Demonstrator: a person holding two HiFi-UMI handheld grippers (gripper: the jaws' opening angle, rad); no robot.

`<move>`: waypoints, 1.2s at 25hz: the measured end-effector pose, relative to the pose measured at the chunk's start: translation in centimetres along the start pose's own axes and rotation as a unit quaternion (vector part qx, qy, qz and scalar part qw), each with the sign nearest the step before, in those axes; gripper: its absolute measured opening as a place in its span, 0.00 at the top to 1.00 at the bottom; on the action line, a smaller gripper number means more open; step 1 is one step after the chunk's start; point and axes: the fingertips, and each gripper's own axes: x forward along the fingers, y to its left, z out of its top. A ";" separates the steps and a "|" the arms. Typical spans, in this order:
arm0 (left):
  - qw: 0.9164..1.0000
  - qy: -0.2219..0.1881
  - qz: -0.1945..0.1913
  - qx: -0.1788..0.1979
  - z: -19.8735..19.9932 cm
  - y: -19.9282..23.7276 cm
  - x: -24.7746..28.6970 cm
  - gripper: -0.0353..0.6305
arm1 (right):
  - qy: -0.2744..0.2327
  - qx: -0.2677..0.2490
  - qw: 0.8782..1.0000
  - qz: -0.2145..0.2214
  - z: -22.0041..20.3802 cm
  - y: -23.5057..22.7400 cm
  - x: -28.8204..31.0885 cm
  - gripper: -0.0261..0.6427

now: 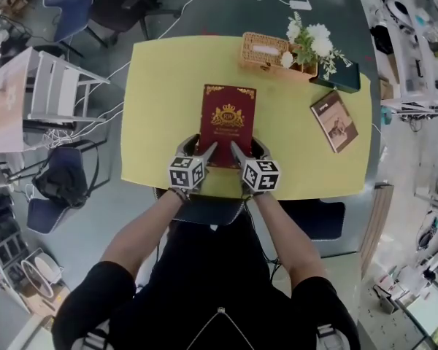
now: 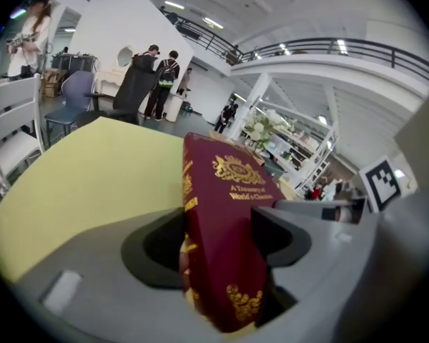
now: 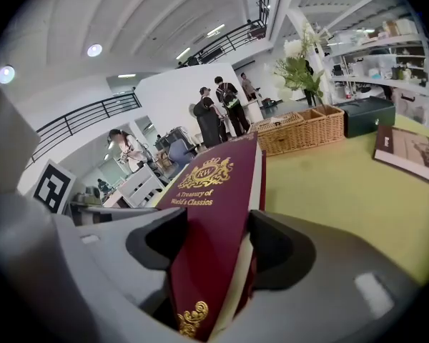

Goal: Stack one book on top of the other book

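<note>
The red book [image 1: 227,122] sits clamped between both grippers' jaws (left gripper [image 1: 201,152], right gripper [image 1: 241,152]) at its near corners.

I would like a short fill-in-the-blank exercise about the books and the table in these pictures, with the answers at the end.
The left gripper and the right gripper are both shut on the red book, whose gold title ends in ____.
The brown book lies flat on the yellow table, to the ____ of the red book.
Near the white flowers stands a wicker ____.
Answers: Classics; right; basket.
</note>
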 end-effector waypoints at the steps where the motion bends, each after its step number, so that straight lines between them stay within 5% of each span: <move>1: 1.000 0.003 0.001 -0.002 -0.6 0.2 0.2 0.49 | 0.003 0.001 1.000 0.001 -0.5 -0.2 0.2 0.55; 16: 0.999 0.032 0.011 -0.019 -6.3 3.1 3.0 0.49 | 0.029 0.028 0.999 0.006 -6.5 -2.4 3.5 0.55; 30: 0.999 0.029 0.019 -0.003 -7.0 3.8 3.6 0.49 | 0.027 0.032 0.999 0.016 -7.5 -2.9 4.4 0.53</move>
